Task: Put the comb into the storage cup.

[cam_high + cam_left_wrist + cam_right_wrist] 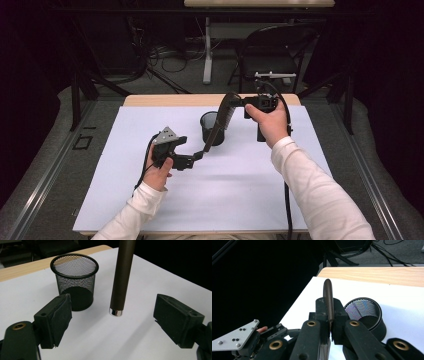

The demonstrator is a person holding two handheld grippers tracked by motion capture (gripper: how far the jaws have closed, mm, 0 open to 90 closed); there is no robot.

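A dark brown hairbrush (223, 114) hangs slanted above the white mat. My right gripper (245, 103) is shut on its bristled head, and in the right gripper view the brush (328, 297) stands pinched edge-on between the pads of that gripper (329, 315). The round handle (122, 277) with its silver end cap reaches down between the jaws of my left gripper (112, 322), which stand open and wide apart, touching nothing. In the high view the left gripper (196, 156) sits low, to the left of a black mesh cup (210, 124).
The mesh cup (75, 280) stands upright and empty just behind the handle. A white mat (200, 200) covers the wooden table (150, 100). A dark chair (275, 45) and cables lie beyond the far edge.
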